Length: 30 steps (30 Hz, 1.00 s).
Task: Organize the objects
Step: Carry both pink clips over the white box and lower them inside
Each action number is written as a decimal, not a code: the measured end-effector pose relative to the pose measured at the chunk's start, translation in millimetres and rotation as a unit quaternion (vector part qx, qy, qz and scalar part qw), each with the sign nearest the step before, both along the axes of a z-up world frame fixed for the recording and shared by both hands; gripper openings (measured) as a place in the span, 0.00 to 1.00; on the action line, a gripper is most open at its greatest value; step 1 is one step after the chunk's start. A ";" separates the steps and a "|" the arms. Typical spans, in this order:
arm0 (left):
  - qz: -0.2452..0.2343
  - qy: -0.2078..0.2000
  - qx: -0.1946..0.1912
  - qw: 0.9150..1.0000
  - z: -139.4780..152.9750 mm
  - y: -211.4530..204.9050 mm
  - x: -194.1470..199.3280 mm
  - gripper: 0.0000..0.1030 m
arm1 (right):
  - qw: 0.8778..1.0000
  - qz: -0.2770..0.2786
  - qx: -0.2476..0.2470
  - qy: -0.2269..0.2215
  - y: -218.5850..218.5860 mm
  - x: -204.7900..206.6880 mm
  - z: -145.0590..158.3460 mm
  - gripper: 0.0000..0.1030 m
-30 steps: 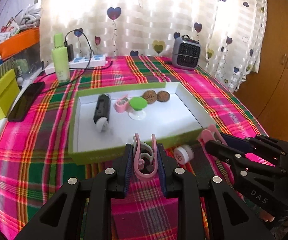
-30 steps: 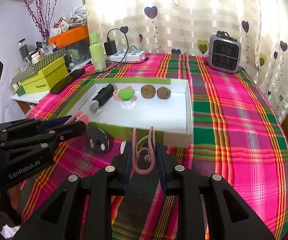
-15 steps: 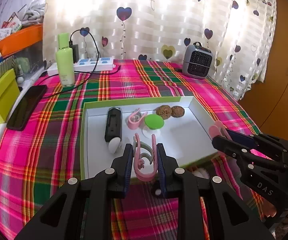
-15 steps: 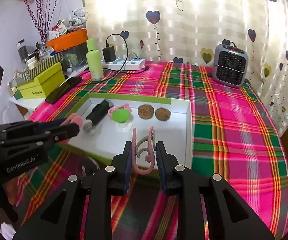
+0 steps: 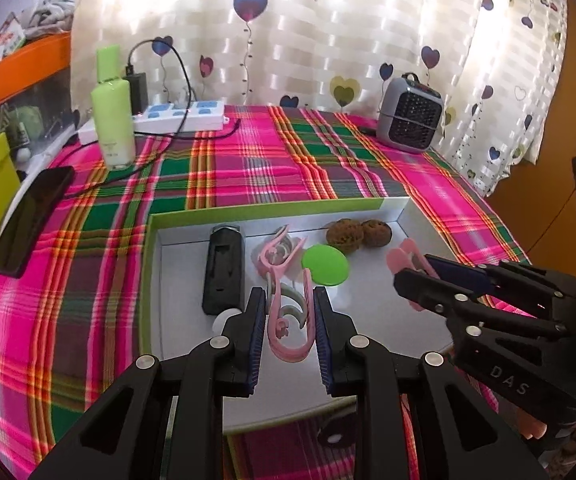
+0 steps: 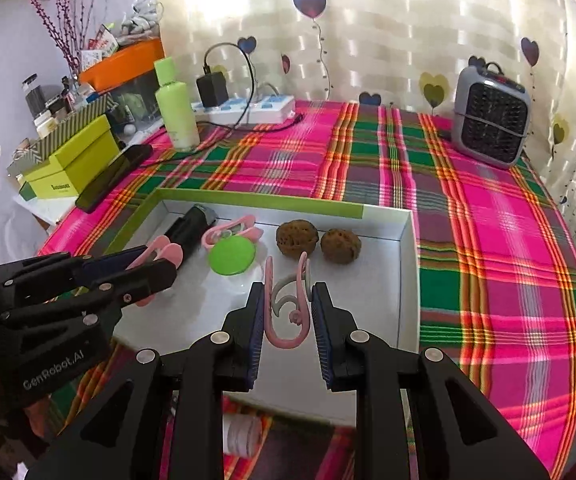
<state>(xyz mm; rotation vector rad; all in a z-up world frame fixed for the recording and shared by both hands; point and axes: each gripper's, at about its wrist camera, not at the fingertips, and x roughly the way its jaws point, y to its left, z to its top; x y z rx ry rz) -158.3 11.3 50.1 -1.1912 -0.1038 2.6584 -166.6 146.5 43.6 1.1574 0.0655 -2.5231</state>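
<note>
A table under a pink and green plaid cloth (image 5: 247, 168) stands before a curtain with hearts, and on it lies a shallow white tray with a green rim (image 5: 271, 210). From left to right the tray already holds a black device (image 5: 223, 268), a pink clip (image 5: 277, 248), a green round lid (image 5: 325, 268) and two brown nuts (image 5: 358, 232), so it seems to be the collecting place.

The left gripper (image 5: 290, 322) has its jaws clamped on a pink clothes peg (image 5: 288, 320), held upright over the tray floor. The right gripper (image 6: 288, 312) is closed on a second pink peg (image 6: 288, 312) (the same kind), also above the tray. Both point obliquely downward, side by side, probably to put the pegs down inside. A small white roll (image 6: 241, 436) lies outside the tray on the cloth.
</note>
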 end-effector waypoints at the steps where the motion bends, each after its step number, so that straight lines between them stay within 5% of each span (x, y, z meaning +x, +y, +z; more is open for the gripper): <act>1: 0.001 -0.003 0.000 1.000 -1.5 0.3 -2.4 0.21 | 1.000 0.000 0.000 -0.002 -0.5 -2.6 -1.3 0.23; 30: 0.001 -0.032 -0.011 0.999 -24.9 5.0 -32.4 0.21 | 0.999 0.000 0.025 -0.043 -9.8 -33.1 -27.5 0.24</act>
